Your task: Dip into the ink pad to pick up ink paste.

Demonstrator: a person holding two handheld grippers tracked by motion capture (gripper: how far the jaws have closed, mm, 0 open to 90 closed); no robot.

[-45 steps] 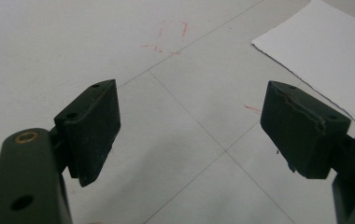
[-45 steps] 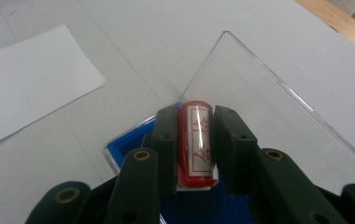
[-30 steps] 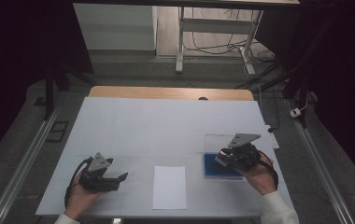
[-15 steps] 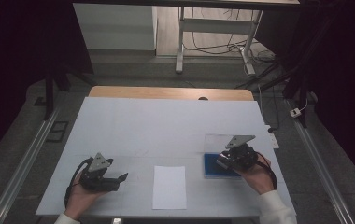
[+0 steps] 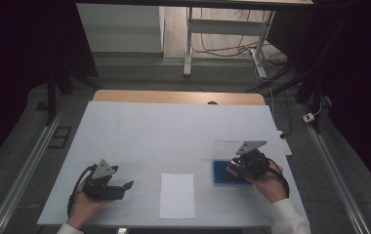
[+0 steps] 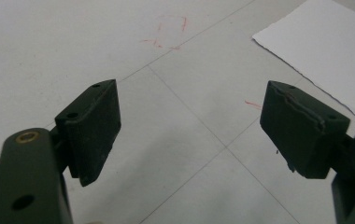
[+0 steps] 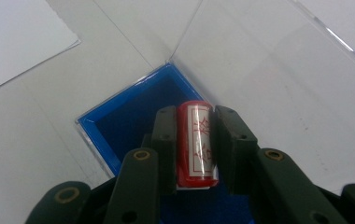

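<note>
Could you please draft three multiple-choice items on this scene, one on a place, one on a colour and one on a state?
1. Where does the white sheet of paper lie?
A. between the two claws
B. on the blue box
C. at the table's far edge

2. What colour is the cylinder in the right claw?
A. green
B. red with a white label
C. black

3. How does the left claw stand?
A. shut on the paper
B. shut on nothing
C. open and holding nothing

Answers: 1 A, the high view shows the paper midway at the near edge; 2 B, clear in the right gripper view, above the blue box; 3 C, its jaws stand wide apart over bare table.
</note>
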